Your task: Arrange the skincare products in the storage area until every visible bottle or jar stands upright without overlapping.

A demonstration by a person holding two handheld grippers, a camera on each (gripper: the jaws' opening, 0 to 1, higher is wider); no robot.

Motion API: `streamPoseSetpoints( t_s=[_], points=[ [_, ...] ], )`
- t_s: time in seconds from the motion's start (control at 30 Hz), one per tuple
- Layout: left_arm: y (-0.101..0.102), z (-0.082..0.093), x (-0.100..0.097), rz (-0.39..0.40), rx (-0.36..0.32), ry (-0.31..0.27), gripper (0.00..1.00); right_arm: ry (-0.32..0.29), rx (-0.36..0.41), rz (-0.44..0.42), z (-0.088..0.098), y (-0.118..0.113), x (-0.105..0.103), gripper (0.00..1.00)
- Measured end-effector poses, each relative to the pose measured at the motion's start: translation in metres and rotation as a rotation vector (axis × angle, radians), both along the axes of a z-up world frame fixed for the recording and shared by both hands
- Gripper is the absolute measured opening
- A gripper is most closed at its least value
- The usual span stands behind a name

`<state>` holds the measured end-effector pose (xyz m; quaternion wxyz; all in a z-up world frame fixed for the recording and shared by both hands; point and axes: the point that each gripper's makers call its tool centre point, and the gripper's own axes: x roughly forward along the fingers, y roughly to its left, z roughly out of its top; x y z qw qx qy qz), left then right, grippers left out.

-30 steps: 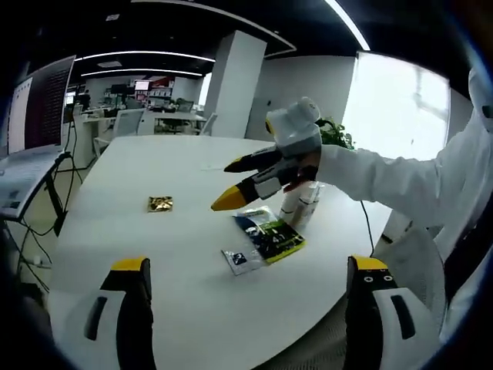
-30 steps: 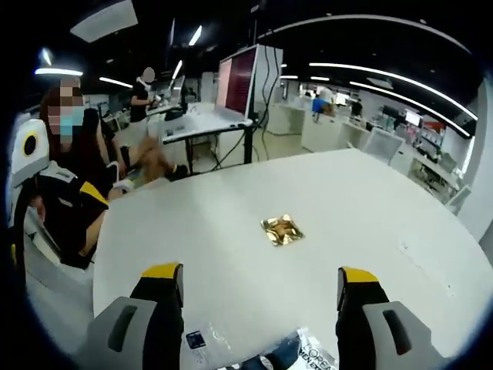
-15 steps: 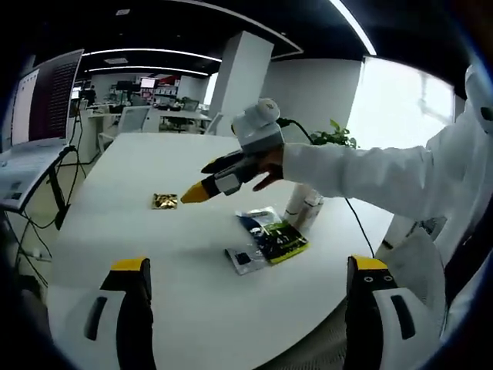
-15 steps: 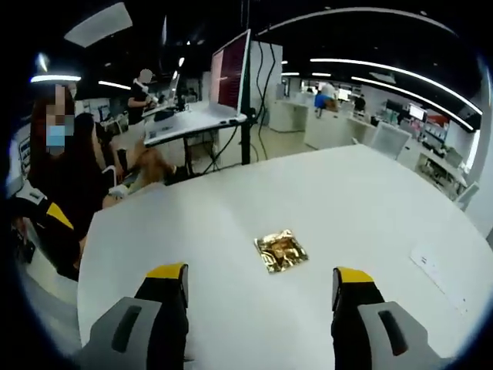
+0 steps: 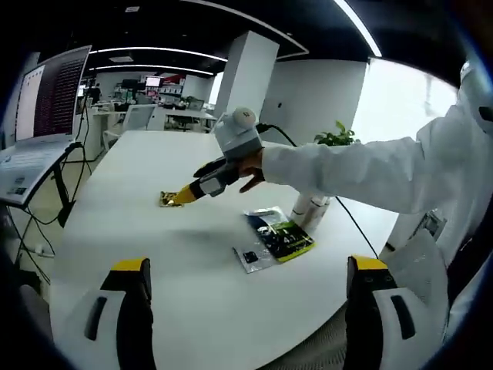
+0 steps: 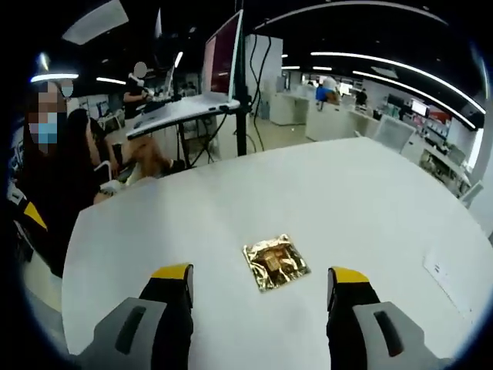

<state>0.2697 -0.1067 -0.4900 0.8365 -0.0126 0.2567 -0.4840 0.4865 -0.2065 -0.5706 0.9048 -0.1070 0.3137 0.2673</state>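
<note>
Right hand-held gripper [image 6: 258,289] is open in its own view, its two jaws spread wide with the gold foil sachet [image 6: 275,263] lying flat on the white counter [image 6: 370,200] just ahead of them, between the tips. In the left gripper view we see the same right hand-held gripper [image 5: 185,196] reaching out with its yellow tips at the gold foil sachet [image 5: 170,199]. The left hand-held gripper [image 5: 250,289] is open too and holds nothing; it hangs over the near edge of the counter.

Relative to the gold foil sachet, the green and black packet [image 5: 281,235] lies well apart toward the person, with a small clear sachet [image 5: 250,257] touching or partly under it; we cannot tell which. Two white bottles [image 5: 310,210] stand upright just behind that packet.

We judge the risk like this: the sachet is thin and flat on a smooth counter, so the jaws may slide over it or push it away instead of pinching it. Also, the sleeve [image 5: 362,173] passes close over the white bottles and could knock them down.

We cannot read any brand or writing; the print on the packets is too small.
</note>
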Motion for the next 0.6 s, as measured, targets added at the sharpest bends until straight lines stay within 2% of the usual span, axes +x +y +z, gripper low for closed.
streamPoseSetpoints(
  t_s=[0.2, 0.27, 0.33, 0.47, 0.6],
  points=[
    [0.001, -0.002, 0.002, 0.007, 0.0, 0.011, 0.99, 0.032, -0.029, 0.016, -0.02, -0.002, 0.02, 0.7],
    [0.003, -0.002, 0.004, 0.01, 0.0, 0.011, 0.99, 0.048, -0.032, 0.02, -0.023, -0.001, 0.013, 0.68],
    [0.003, -0.002, 0.005, 0.015, -0.003, 0.014, 0.99, 0.054, -0.018, 0.012, -0.03, -0.003, 0.021, 0.67],
    [0.002, -0.002, 0.006, 0.014, -0.004, 0.017, 0.99, 0.061, -0.011, 0.013, -0.033, -0.001, 0.022, 0.65],
    [0.003, -0.003, 0.008, 0.018, -0.006, 0.022, 0.99, 0.06, -0.003, 0.022, -0.038, 0.002, 0.034, 0.62]
  ],
)
